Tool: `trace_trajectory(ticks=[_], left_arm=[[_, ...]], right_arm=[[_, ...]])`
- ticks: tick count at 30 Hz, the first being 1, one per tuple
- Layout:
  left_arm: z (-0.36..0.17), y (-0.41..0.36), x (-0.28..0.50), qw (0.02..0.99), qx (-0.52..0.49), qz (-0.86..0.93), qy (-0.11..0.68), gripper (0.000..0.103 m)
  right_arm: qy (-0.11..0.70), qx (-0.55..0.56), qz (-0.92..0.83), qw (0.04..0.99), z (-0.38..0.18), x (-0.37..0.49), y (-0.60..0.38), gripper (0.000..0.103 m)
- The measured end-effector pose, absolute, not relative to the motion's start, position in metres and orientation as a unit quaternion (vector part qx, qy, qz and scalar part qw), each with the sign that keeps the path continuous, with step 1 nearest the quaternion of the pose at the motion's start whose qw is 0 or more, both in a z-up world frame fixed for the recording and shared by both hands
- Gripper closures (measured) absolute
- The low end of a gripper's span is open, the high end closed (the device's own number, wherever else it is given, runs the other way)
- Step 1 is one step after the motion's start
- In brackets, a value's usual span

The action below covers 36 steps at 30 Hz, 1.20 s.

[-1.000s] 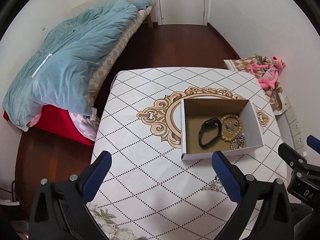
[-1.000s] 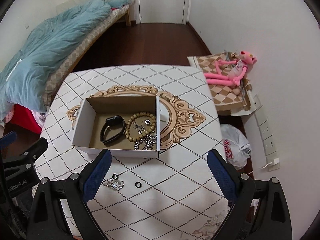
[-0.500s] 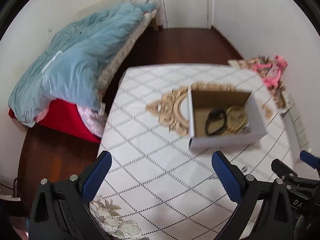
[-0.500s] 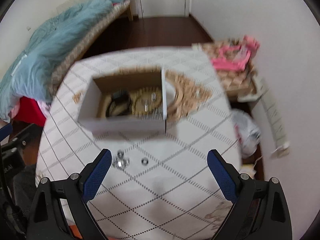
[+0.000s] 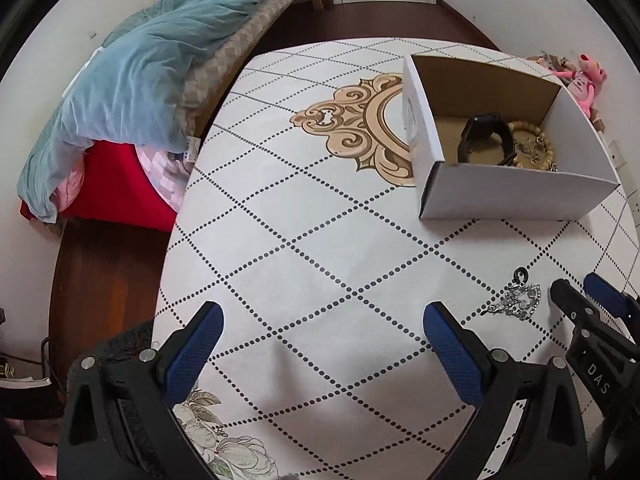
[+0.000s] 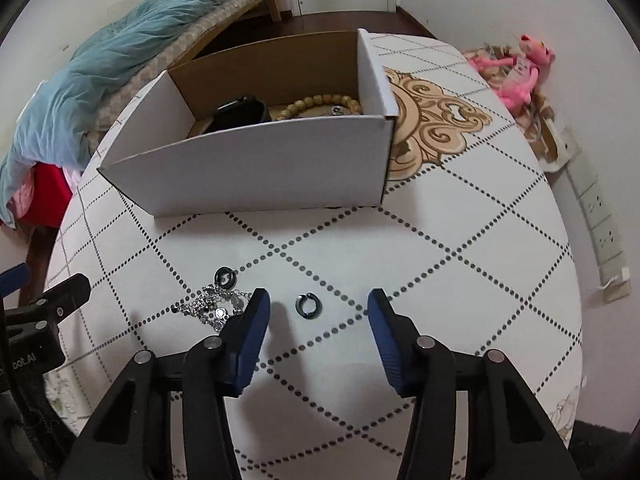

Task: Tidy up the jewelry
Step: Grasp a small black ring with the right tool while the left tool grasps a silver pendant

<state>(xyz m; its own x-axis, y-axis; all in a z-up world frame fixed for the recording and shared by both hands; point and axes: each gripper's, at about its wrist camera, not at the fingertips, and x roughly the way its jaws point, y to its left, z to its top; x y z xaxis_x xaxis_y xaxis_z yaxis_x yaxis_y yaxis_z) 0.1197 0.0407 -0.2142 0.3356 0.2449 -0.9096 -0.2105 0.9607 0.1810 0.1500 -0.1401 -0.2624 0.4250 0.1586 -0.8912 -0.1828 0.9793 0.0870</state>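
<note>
A white cardboard box (image 6: pixel 256 168) stands on the patterned table (image 6: pixel 460 248). It holds a black wristband (image 6: pixel 240 114) and a wooden bead bracelet (image 6: pixel 320 102). In front of it lie a dark ring (image 6: pixel 305 305), a second dark ring (image 6: pixel 225 276) and a silver chain (image 6: pixel 214 305). My right gripper (image 6: pixel 316 316) is open and low over the table, with the first ring between its fingers. My left gripper (image 5: pixel 320 336) is open and empty over bare table, left of the chain (image 5: pixel 516 300) and the box (image 5: pixel 508 196).
A bed with a blue duvet (image 5: pixel 132 84) stands left of the table. A pink plush toy (image 6: pixel 520 72) lies on the floor at the right by wall sockets (image 6: pixel 600 220). The table edge (image 5: pixel 176 240) drops to dark wood floor on the left.
Both grippers have dropped lower and closer to the table. The right gripper now straddles the small dark ring. Both stay open.
</note>
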Motion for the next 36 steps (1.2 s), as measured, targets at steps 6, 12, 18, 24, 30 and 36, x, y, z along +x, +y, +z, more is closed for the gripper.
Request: trace_trajectory(ticks=[6, 12, 18, 24, 30, 36], left_arm=[[-0.221, 0.025, 0.122, 0.816, 0.013, 0.113, 0.567, 0.001], [-0.229, -0.007, 0.125, 0.818, -0.011, 0.042, 0.573, 0.001], [-0.239, -0.049, 0.134, 0.817, 0.003, -0.019, 0.576, 0.006], [-0.244, -0.07, 0.14, 0.821, 0.027, -0.041, 0.569, 0.054], [-0.24, -0.071, 0.146, 0.822, 0.012, -0.065, 0.565, 0.095], [-0.23, -0.065, 0.143, 0.824, -0.01, -0.083, 0.56, 0.097]], right_arm=[[0.513, -0.033, 0.091, 0.853, -0.262, 0.149, -0.139, 0.09], [0.524, 0.01, 0.061, 0.85, -0.259, 0.143, -0.177, 0.09], [0.526, 0.035, 0.036, 0.849, -0.259, 0.135, -0.203, 0.09], [0.528, 0.051, 0.028, 0.847, -0.26, 0.134, -0.213, 0.09], [0.526, 0.057, 0.027, 0.848, -0.26, 0.134, -0.214, 0.09], [0.521, 0.068, 0.032, 0.85, -0.254, 0.134, -0.216, 0.09]])
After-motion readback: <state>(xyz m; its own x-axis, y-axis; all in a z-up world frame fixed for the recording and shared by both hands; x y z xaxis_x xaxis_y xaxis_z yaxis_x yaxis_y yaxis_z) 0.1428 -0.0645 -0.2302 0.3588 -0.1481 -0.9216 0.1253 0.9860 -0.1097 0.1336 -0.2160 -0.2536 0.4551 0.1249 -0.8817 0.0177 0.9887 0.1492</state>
